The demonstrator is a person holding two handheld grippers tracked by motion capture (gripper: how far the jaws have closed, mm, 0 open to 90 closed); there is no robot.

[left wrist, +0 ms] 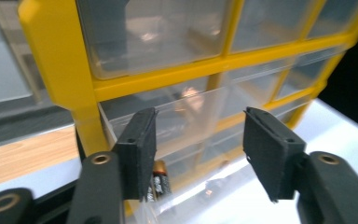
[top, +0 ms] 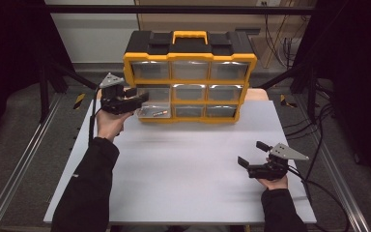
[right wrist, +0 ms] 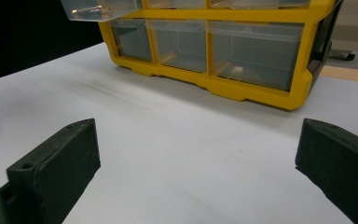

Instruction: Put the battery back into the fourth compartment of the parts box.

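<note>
A yellow-framed organizer (top: 189, 77) with clear drawers and a black top stands at the back of the white table (top: 188, 169). One drawer (top: 150, 110) in its left column is pulled out, and a battery (top: 160, 112) lies inside. My left gripper (top: 137, 96) hovers at that drawer's front, its jaws apart with nothing pressed between them. In the left gripper view my left gripper (left wrist: 198, 149) faces the clear drawer (left wrist: 186, 114), and the battery (left wrist: 161, 184) shows behind the left pad. My right gripper (top: 251, 152) rests open near the table's front right, holding nothing.
In the right gripper view my right gripper (right wrist: 196, 154) points over bare white table toward the organizer's bottom row (right wrist: 242, 91), with the pulled-out drawer (right wrist: 98, 9) above at the left. Black frame posts and cables flank the table. A wooden strip shows behind the organizer.
</note>
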